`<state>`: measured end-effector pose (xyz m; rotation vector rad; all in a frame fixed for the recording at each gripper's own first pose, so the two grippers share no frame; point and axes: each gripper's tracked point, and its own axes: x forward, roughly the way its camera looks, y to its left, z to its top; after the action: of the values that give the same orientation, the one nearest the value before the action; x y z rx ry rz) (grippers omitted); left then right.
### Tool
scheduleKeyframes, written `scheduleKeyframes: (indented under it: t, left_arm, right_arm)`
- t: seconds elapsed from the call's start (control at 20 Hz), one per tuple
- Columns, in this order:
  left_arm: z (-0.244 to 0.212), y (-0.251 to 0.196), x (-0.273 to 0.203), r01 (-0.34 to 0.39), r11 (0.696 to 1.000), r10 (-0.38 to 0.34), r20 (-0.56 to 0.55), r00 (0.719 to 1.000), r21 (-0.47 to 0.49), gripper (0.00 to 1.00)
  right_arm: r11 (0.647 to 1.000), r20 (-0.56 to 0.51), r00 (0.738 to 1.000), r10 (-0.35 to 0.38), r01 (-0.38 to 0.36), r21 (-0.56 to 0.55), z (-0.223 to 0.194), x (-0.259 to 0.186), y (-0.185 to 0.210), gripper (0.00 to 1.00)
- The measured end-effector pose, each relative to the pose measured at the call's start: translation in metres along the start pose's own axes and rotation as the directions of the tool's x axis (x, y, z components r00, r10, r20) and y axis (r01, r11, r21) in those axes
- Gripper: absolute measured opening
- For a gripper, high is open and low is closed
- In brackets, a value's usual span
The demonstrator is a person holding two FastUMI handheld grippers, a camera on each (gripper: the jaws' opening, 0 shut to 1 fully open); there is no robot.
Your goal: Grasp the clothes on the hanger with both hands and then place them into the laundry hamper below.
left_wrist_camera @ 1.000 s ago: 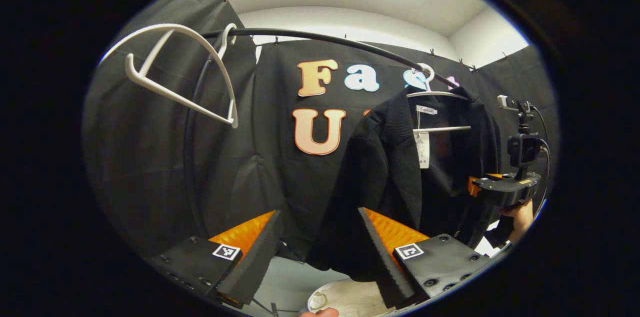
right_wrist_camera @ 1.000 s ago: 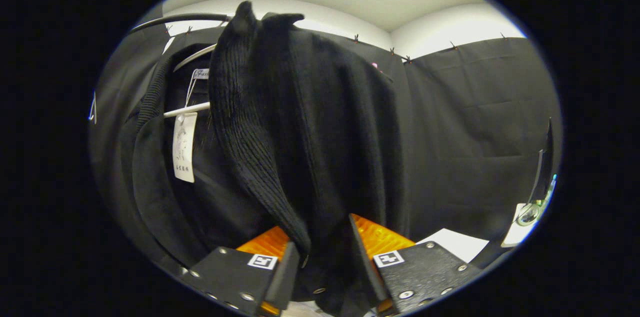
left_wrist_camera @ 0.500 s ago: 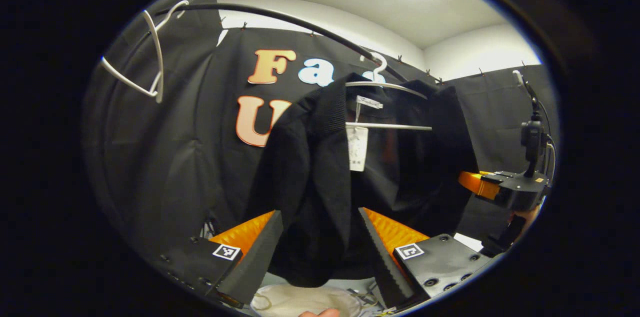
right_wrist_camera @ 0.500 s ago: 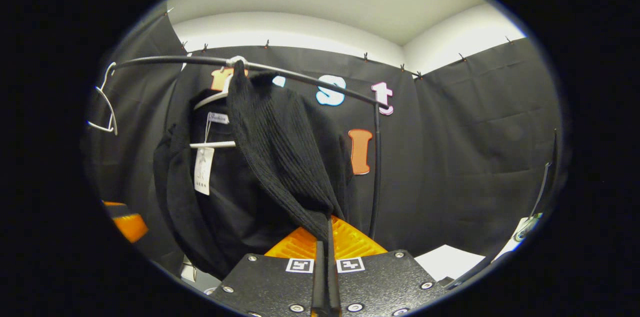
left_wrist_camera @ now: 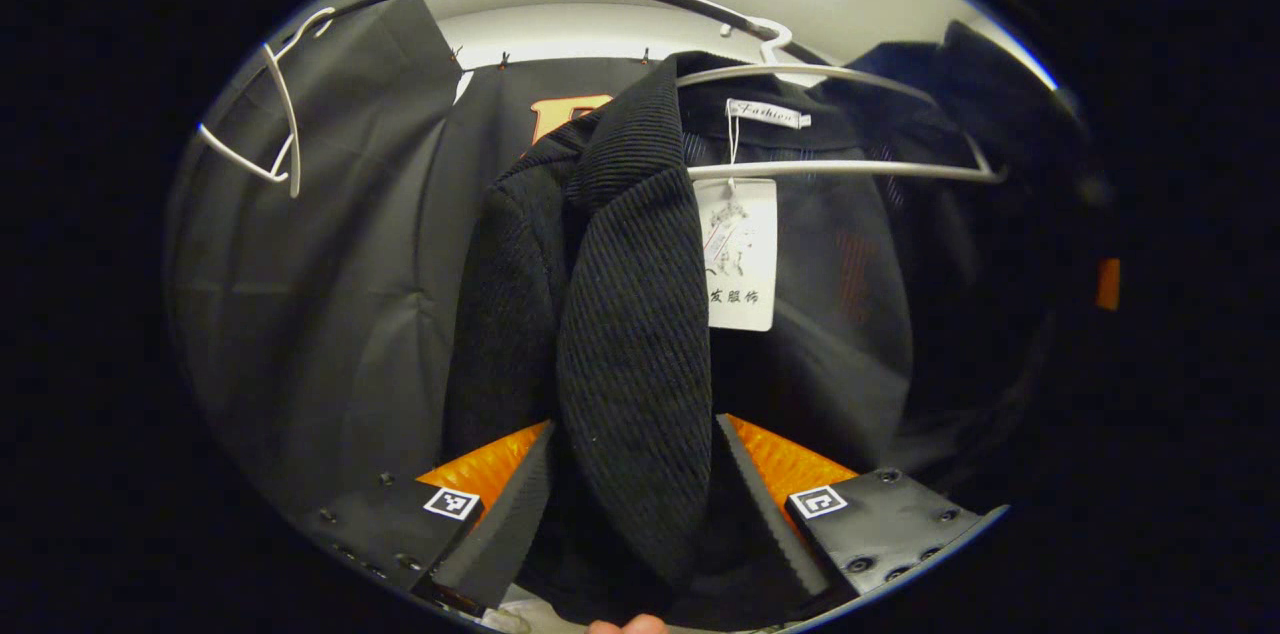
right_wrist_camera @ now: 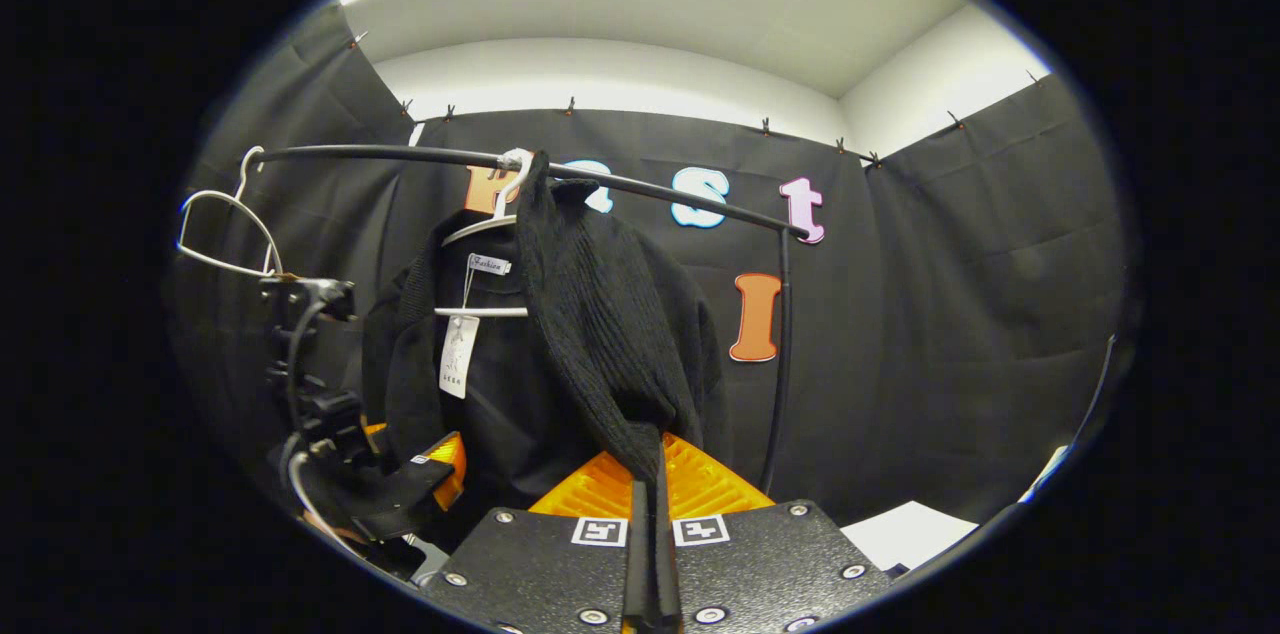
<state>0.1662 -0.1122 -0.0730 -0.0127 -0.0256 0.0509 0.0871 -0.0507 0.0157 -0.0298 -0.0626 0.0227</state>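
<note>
A black jacket (left_wrist_camera: 620, 314) hangs on a white hanger (left_wrist_camera: 850, 169) with a paper tag (left_wrist_camera: 738, 254) at the collar. In the left gripper view its ribbed left lapel drops between the fingers of my left gripper (left_wrist_camera: 632, 514), whose jaws stand wide apart around the cloth without pressing it. In the right gripper view, the jacket (right_wrist_camera: 600, 314) hangs from the black rail (right_wrist_camera: 650, 189), and my right gripper (right_wrist_camera: 648, 494) is shut on the lower end of its right front edge. The left gripper (right_wrist_camera: 420, 474) shows at the jacket's lower left.
An empty white hanger (right_wrist_camera: 225, 234) hangs at the rail's left end, also seen as the empty hanger (left_wrist_camera: 270, 144) in the left gripper view. The rail's right upright post (right_wrist_camera: 780, 364) stands just right of the jacket. A fingertip (left_wrist_camera: 625, 625) peeks in at the bottom.
My left gripper has moved in on the jacket, so the lapel now hangs between its open fingers. My right gripper shut on the right front edge and drew back a little.
</note>
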Motion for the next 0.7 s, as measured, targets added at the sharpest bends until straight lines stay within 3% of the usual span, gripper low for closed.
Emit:
scheduleKeyframes:
  t: [0.2,0.25,0.3,0.35,0.4,0.45,0.5,0.7]
  left_arm:
    - [0.013,0.013,0.004,-0.015,1.000,0.016,0.035,0.999,-0.004,0.93]
    - [0.022,0.017,0.004,-0.009,1.000,0.009,0.058,0.998,0.000,0.77]
    - [0.030,0.023,0.003,-0.007,1.000,0.006,0.073,0.997,0.018,0.61]
    - [0.036,0.031,0.000,-0.011,0.999,0.008,0.081,0.997,0.041,0.45]
    - [0.040,0.037,-0.003,-0.004,0.999,0.000,0.076,0.997,0.054,0.29]
    - [0.043,0.037,-0.004,0.023,0.998,-0.026,0.060,0.998,0.050,0.13]
    - [0.047,0.042,-0.009,0.032,0.999,-0.034,0.051,0.998,0.040,0.13]
    - [0.092,0.083,-0.020,-0.041,0.998,0.037,0.081,0.996,0.042,0.10]
  right_arm:
    - [1.000,0.010,1.000,0.014,-0.014,0.010,0.000,-0.003,-0.005,0.03]
    - [1.000,0.031,0.999,0.012,-0.012,0.013,0.004,-0.003,-0.008,0.11]
    - [1.000,0.056,0.998,-0.010,0.009,0.013,0.009,-0.004,-0.015,0.05]
    - [0.999,0.071,0.997,-0.032,0.031,0.014,0.014,-0.005,-0.023,0.12]
    - [1.000,0.069,0.997,-0.024,0.023,0.016,0.015,-0.005,-0.024,0.05]
    - [1.000,0.057,0.998,-0.015,0.014,0.022,0.015,-0.004,-0.023,0.04]
    - [0.999,0.052,0.998,-0.020,0.019,0.027,0.018,-0.002,-0.027,0.02]
    - [0.997,0.106,0.991,-0.083,0.082,0.014,0.058,-0.001,-0.066,0.00]
